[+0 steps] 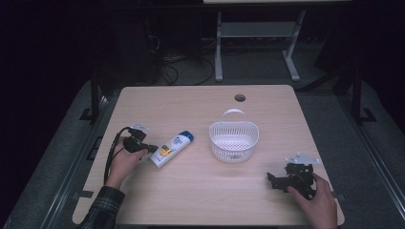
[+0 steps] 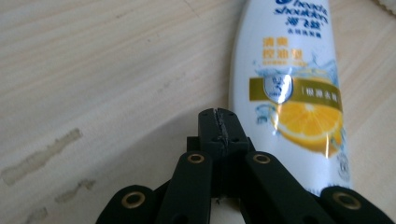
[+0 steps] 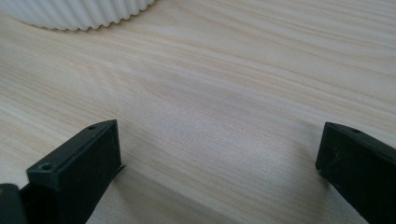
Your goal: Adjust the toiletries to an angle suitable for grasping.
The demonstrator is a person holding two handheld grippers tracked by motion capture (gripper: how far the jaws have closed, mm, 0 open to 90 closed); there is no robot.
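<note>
Resting at the near right of the surface [image 1: 200, 191]: right hand-held gripper [image 1: 279, 180], jaws spread wide with bare wood between them, nothing held, pointed toward the basket. Risk low; idle, well apart from everything.

Lying at the near left: left hand-held gripper [image 1: 152, 149], jaws pressed together with nothing between them, tips just beside the lower end of the shampoo bottle [image 1: 172, 149]; contact not certain.

Next out, left of centre: shampoo bottle, white with a blue cap and an orange-slice label [image 2: 308, 119], flat on its side, cap end angled away toward the far right. Risks judged from here: closed jaws cannot take hold, so any advance likely to push the bottle along the smooth wood; rounded, glossy body likely to roll or pivot under an off-centre nudge; a pinch near the tapered end likely to squirt the bottle out of the grip.

Farther, centre right: white slotted basket [image 1: 234, 142] with a loop handle, upright, apparently empty, well apart from the bottle. Light plastic, likely to slide or tip if struck on the rim during a drop.

Farthest: cable hole [image 1: 239, 98] near the back edge.
</note>
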